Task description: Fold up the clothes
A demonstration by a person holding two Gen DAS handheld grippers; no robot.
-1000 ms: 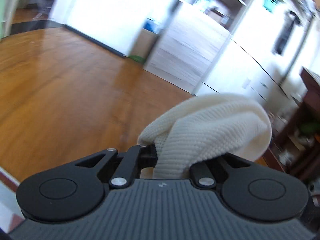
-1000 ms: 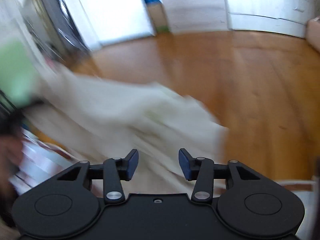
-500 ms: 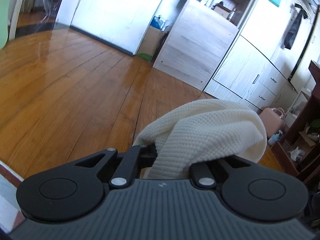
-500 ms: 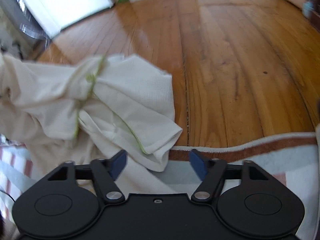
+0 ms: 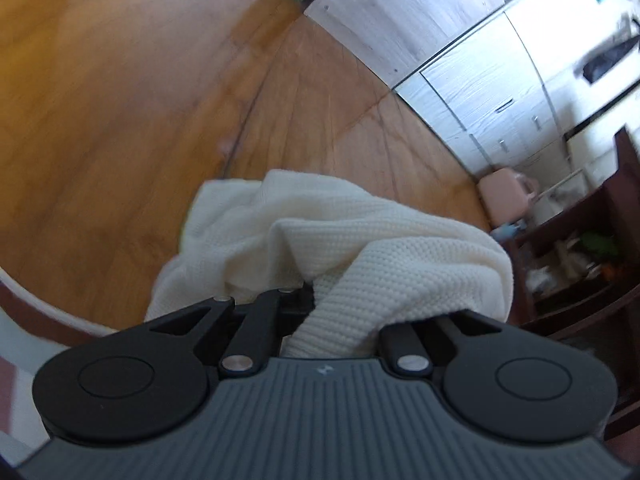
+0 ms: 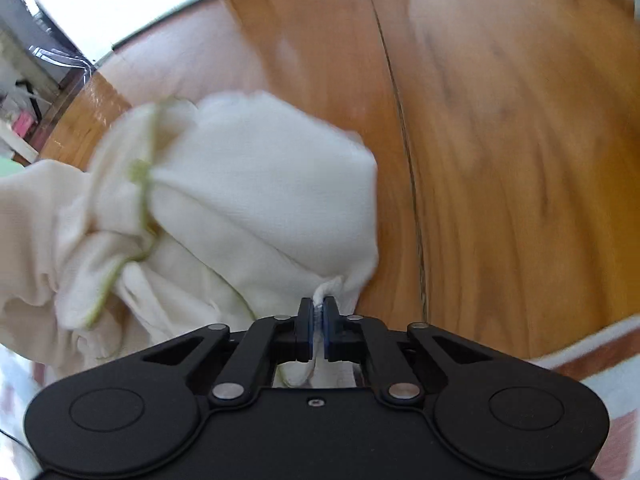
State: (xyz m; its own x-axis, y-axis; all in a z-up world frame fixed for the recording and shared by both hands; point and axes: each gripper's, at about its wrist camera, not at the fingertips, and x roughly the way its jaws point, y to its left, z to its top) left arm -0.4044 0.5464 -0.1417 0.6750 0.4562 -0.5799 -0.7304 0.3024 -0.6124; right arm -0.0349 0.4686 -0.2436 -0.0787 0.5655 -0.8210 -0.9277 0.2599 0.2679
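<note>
Left gripper (image 5: pixel 316 300) clamped on a bunch of cream knit garment (image 5: pixel 360 248), fingers buried in cloth, tilted down over the wooden floor (image 5: pixel 100 100). Right gripper (image 6: pixel 318 312) angled steeply down, jaws just closed onto a pinched corner of the same garment (image 6: pixel 248 184), lime-trimmed, draped above floor and rug edge (image 6: pixel 592 344). Best to draw both corners apart, taut and level, before laying flat.

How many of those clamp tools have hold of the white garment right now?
2. The left gripper is shut on a bunched knit fold of the cream garment. The right gripper, whose jaws have just been closing, pinches a thin corner of it.
</note>
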